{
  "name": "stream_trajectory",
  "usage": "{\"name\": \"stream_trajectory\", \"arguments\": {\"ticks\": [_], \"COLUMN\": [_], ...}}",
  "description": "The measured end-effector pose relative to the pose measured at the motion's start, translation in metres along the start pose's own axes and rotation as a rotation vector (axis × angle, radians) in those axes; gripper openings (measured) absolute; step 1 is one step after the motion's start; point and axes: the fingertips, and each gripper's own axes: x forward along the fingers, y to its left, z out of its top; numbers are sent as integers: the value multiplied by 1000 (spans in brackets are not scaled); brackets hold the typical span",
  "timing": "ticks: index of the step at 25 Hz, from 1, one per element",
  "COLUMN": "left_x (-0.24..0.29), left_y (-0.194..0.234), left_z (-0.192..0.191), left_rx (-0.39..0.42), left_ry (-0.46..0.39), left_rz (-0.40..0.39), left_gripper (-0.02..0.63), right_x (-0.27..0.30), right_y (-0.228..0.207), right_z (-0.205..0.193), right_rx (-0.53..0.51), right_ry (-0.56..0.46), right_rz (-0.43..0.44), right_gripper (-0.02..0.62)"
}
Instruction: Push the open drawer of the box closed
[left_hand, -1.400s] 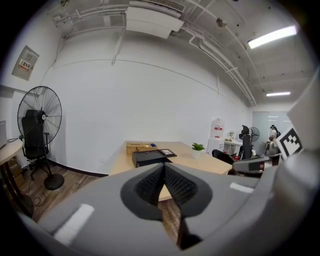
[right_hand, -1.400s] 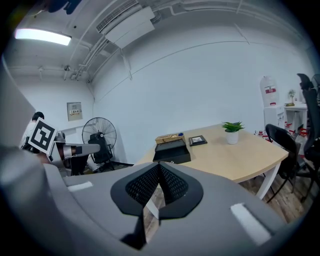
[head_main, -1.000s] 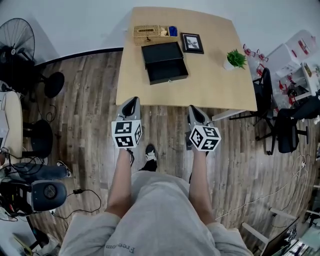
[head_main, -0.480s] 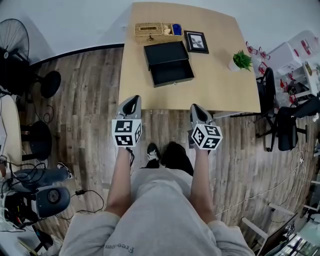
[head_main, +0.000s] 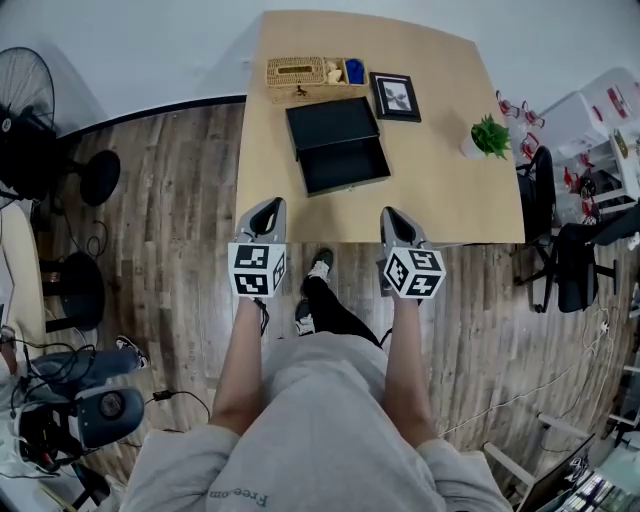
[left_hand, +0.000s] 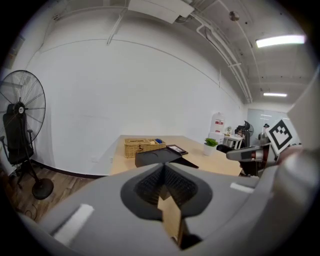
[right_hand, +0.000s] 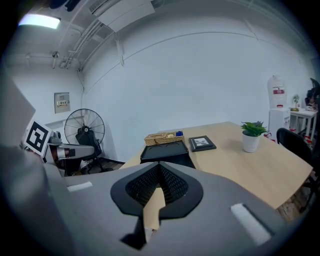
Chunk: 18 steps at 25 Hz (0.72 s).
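- While I'm standing at the near edge of the table (head_main: 440, 200), my left gripper (head_main: 265, 210) and right gripper (head_main: 397, 220) both point at it, side by side.
- Both sets of jaws are pressed together, nothing in either.
- The black box (head_main: 328, 122) sits further back on the table, well apart from both grippers, with its drawer (head_main: 346, 166) pulled out toward me.
- Behind the box is a wicker basket (head_main: 300, 72). A picture frame (head_main: 396, 97) lies beside the box, and a little potted plant (head_main: 489, 136) stands off to the right.
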Motion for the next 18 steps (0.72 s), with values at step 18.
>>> {"name": "stream_trajectory", "arguments": {"ticks": [18], "left_x": [156], "left_y": [16], "left_z": [13], "left_rx": [97], "left_ry": [164], "left_rz": [-108], "left_gripper": [52], "right_x": [134], "right_y": [-31], "right_z": [-8], "right_rx": [36], "right_ry": [149], "right_rz": [85], "right_gripper": [3]}}
